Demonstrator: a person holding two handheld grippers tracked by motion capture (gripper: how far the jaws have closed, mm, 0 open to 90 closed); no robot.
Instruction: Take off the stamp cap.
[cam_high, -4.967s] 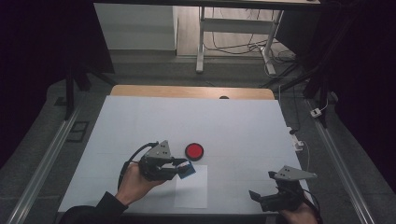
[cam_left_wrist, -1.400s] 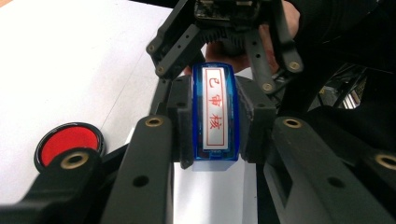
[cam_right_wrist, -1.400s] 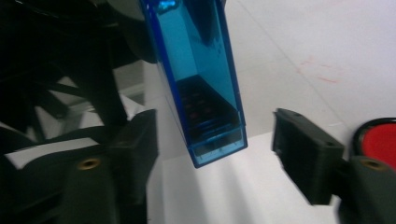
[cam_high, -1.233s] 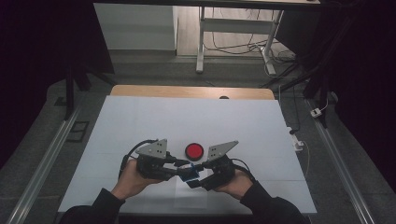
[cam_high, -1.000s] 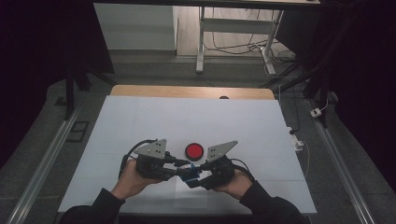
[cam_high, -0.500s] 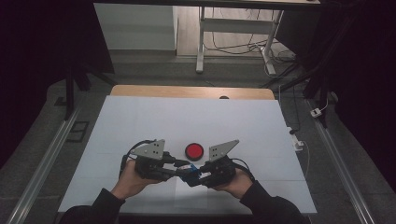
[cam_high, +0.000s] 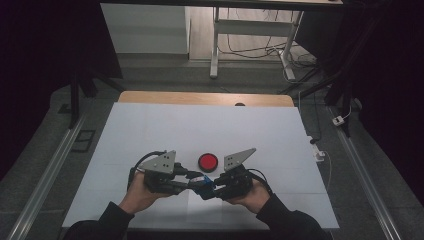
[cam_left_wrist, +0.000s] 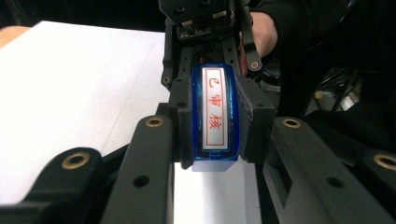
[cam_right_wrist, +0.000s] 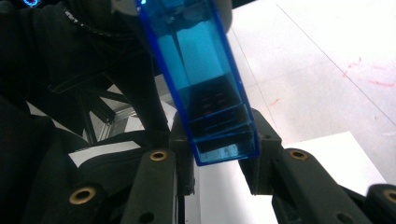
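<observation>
Now both claws clamped on blue stamp (cam_high: 202, 181), left claw (cam_high: 186, 183), right claw (cam_high: 209, 189) having just closed, above white sheet (cam_high: 200, 212).

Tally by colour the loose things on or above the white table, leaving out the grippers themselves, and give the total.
Blue: 1, the stamp held between both grippers
Red: 1, the round pad on the table
White: 1, the paper sheet below the grippers
Total: 3

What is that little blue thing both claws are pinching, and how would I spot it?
Near the front edge of the white table, the left gripper and right gripper meet. Between them is the blue stamp, translucent plastic with a red-lettered white label, unlike the round red disc lying behind it.
</observation>
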